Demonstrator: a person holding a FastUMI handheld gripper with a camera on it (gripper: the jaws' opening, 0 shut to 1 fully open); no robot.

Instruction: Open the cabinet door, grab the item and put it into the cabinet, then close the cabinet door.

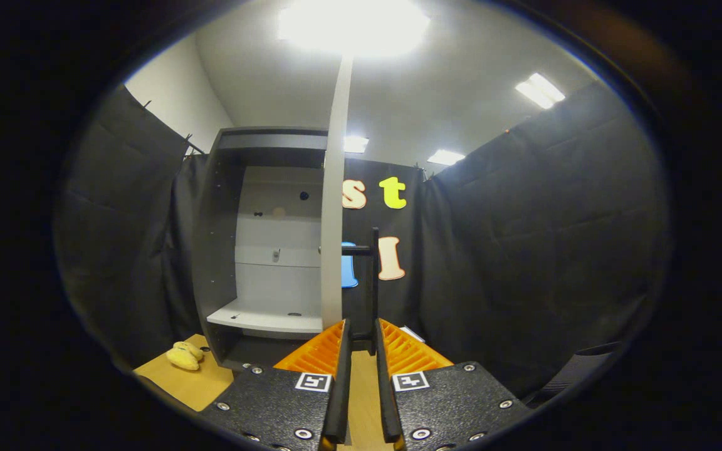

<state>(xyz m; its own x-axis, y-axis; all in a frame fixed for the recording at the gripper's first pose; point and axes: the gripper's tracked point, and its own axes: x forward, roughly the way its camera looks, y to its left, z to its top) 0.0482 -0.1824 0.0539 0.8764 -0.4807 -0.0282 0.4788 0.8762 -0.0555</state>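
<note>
A grey cabinet (217, 250) stands on the wooden table, its pale interior and a white shelf (261, 319) exposed. Its door (334, 219) is swung open and shows edge-on, straight ahead of me. A black vertical bar handle (373, 275) is fixed to the door's right face. Its lower end reaches down between my fingertips, and my gripper (361, 330) is shut on it. A small yellow soft item (184, 357) lies on the table (192, 382), left of the fingers and in front of the cabinet's left corner.
Black cloth walls close in the booth on the left, behind and on the right. A dark strap or bar (577, 369) shows low to the right of the gripper. Bright ceiling lights are overhead.
</note>
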